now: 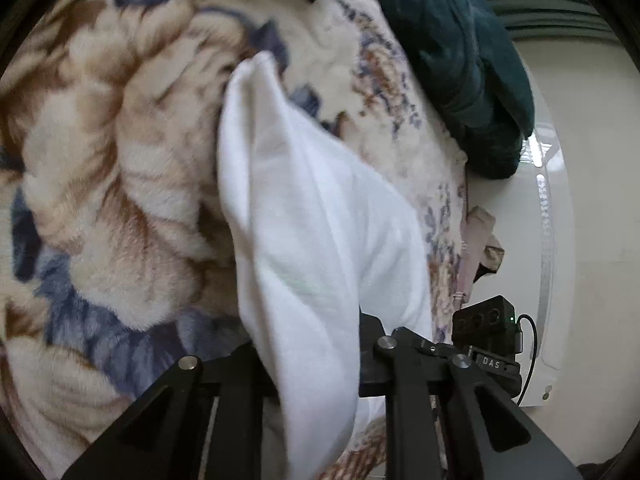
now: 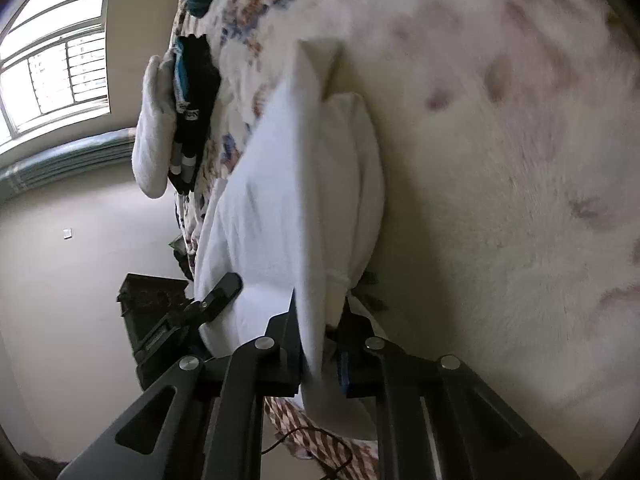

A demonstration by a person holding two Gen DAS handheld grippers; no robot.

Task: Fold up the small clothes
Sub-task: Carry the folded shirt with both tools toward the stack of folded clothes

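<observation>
A small white garment hangs over the patterned fleece blanket. My left gripper is shut on its lower edge, and the cloth drapes over the jaws. In the right wrist view the same white garment is bunched in folds on the blanket. My right gripper is shut on another edge of it. The other gripper's finger shows at the garment's left side.
A dark teal garment lies at the blanket's far edge. A pale sock and dark striped clothes sit near the blanket's edge. A window and a white wall lie beyond. A black device with a cable is on the right.
</observation>
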